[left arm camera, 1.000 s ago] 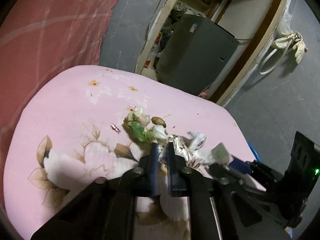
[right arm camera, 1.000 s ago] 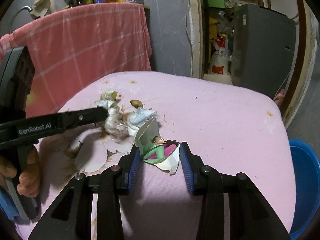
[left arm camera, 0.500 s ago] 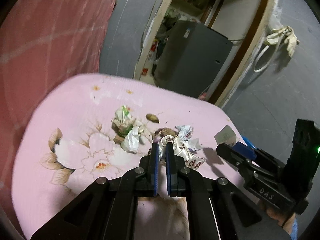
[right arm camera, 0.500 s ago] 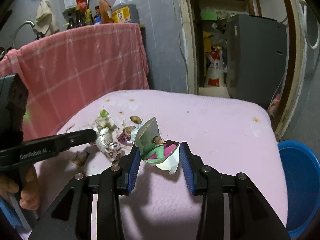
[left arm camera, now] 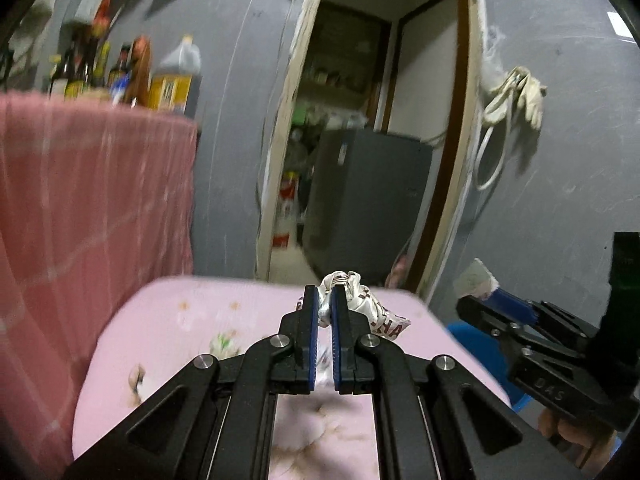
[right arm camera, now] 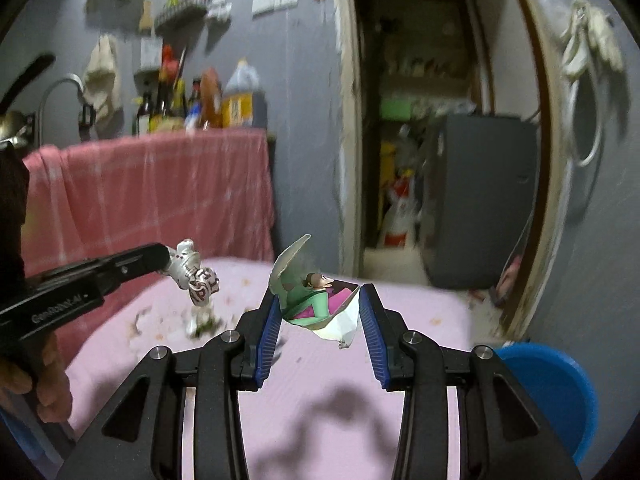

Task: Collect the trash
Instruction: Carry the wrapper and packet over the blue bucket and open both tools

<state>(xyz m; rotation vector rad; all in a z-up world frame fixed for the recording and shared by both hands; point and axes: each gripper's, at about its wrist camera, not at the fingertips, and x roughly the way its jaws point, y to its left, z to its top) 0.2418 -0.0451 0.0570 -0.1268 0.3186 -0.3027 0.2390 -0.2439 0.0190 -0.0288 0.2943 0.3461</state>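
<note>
Wrapper [left arm camera: 362, 300] now lifted off table [left arm camera: 168, 320], pinched between left jaws.

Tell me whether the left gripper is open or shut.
Shut: the left gripper pinches a crumpled silver wrapper lifted off the pink table.

1. A pink flowered cloth [right arm camera: 420, 320] covers the desk.
2. A pink checked cloth [right arm camera: 152, 196] hangs over a counter beyond the desk's far left edge.
3. Bottles [right arm camera: 168, 108] and a large yellow-labelled jug [right arm camera: 240, 98] stand in a row on that counter.
4. A grey cabinet [right arm camera: 480, 200] stands in the open doorway past the desk's far edge.
5. Pale gloves [left arm camera: 516, 92] hang on the grey wall right of the doorway.
6. A curved tap [right arm camera: 60, 88] rises at the far left.
</note>
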